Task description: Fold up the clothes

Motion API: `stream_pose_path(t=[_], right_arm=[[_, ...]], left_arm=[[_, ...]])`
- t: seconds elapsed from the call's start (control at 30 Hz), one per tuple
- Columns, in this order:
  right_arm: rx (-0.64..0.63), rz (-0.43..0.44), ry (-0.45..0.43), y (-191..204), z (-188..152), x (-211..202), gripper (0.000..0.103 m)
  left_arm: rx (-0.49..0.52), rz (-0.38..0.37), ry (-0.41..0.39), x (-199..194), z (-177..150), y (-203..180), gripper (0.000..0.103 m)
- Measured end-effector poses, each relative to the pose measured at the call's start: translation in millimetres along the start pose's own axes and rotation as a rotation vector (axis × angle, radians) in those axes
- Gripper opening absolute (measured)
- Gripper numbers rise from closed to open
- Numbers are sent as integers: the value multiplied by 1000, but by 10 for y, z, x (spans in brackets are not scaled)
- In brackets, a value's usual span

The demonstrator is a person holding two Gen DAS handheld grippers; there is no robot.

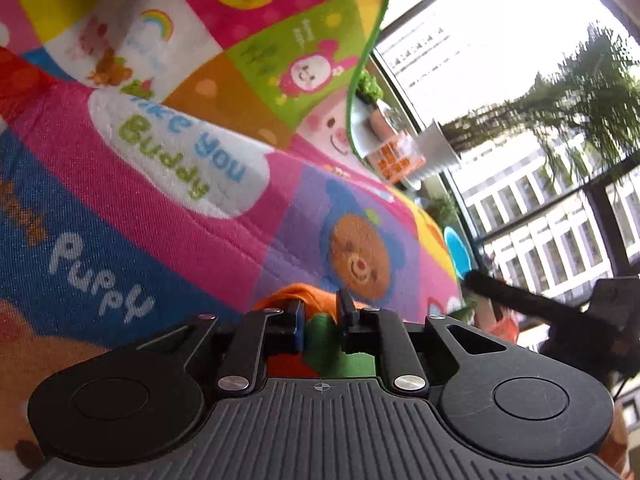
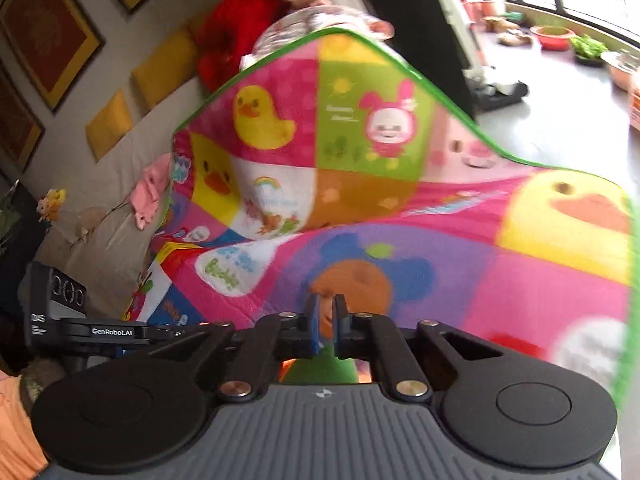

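A bright patchwork blanket [image 1: 224, 216] with cartoon ducks, bears and a green hem fills both views, its far part lifted and folded over. In the left wrist view my left gripper [image 1: 321, 314] is shut on the near edge; green hem and orange cloth bunch between its fingers [image 1: 297, 320]. In the right wrist view my right gripper [image 2: 326, 318] is shut on the same blanket [image 2: 400, 208], with a fold of cloth pinched between its narrow pads. The green hem [image 2: 320, 364] shows just behind the right gripper's jaws.
Tall windows [image 1: 520, 80] with potted plants [image 1: 370, 88] stand to the right. Bowls and greens [image 2: 554, 36] lie on the grey floor. Framed pictures [image 2: 44, 36] hang on the left wall above a beige surface with a pink cloth [image 2: 150, 192]. The left device's body [image 2: 80, 330] sits close by.
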State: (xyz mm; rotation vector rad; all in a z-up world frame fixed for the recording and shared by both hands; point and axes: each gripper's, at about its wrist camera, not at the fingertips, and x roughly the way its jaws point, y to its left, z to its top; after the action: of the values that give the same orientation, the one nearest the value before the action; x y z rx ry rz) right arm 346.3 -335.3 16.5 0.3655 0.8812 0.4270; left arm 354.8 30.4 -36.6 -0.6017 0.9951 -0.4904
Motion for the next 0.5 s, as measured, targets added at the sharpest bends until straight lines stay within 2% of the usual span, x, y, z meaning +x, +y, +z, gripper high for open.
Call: stream_pose_path(t=[0.03, 0.1, 0.23, 0.4, 0.47, 0.5], right_arm=[[34, -12, 10, -84, -58, -75, 24], [113, -28, 34, -256, -175, -181, 27], [262, -10, 86, -514, -366, -94, 27], [235, 10, 113, -477, -311, 331, 26], [175, 11, 119, -362, -266, 519, 16], [124, 3, 105, -270, -240, 566, 13]], left_arm=[[-7, -8, 7, 17, -25, 6, 34], [-30, -35, 18, 47, -63, 32, 47], [-83, -30, 35, 165, -48, 75, 61], [-127, -44, 18, 221, -51, 110, 66], [-114, -34, 7, 252, -43, 93, 62], [-103, -25, 1, 269, -38, 79, 52]])
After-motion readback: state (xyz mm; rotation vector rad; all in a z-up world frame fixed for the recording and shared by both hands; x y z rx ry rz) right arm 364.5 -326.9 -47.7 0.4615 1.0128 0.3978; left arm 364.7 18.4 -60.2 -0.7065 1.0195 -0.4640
